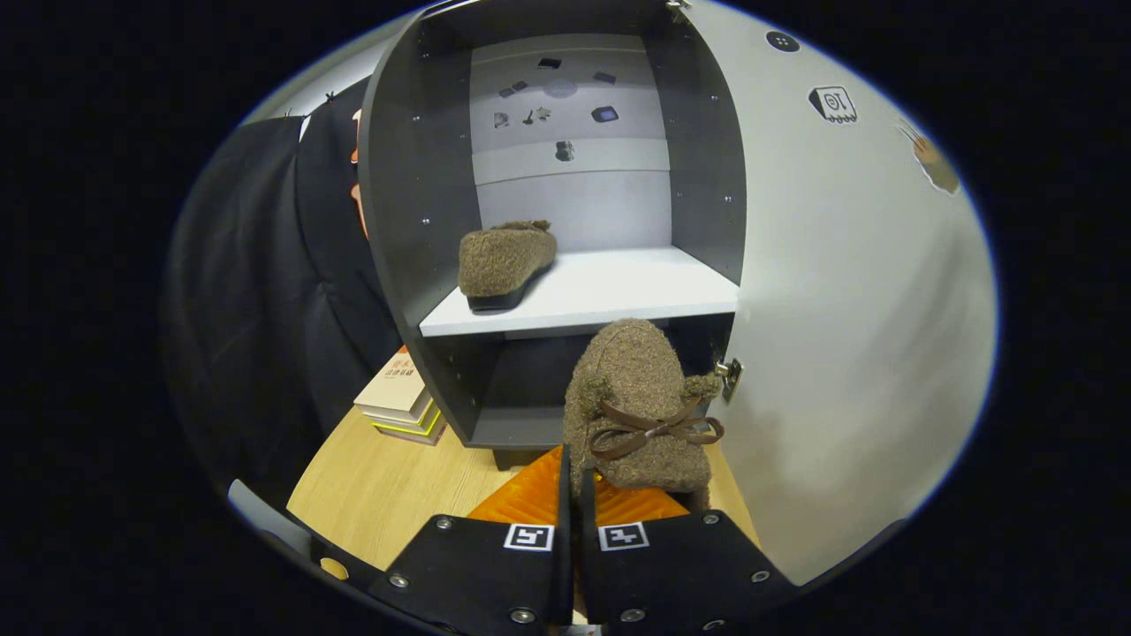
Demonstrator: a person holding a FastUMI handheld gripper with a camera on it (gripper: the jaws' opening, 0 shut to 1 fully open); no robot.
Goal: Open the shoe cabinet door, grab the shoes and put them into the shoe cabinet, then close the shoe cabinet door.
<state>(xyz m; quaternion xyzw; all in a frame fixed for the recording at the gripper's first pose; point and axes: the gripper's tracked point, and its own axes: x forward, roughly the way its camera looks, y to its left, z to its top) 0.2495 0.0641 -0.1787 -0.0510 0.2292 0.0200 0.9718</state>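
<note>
The dark grey shoe cabinet (pixel 406 203) stands open just ahead, its white door (pixel 848 309) swung out to the right. One fuzzy brown shoe (pixel 505 261) lies on the left part of the white shelf (pixel 618 296). A second fuzzy brown shoe (pixel 641 397) with a brown ribbon bow hangs toe-up in front of the shelf's edge. My gripper (pixel 573 481) is shut on this shoe's heel rim, the two fingers nearly touching.
A stack of books (pixel 402 397) lies on the wooden table (pixel 389 495) left of the cabinet's base. A metal hinge (pixel 730 375) juts out at the door's inner edge, close to the held shoe. Black cloth hangs at the left.
</note>
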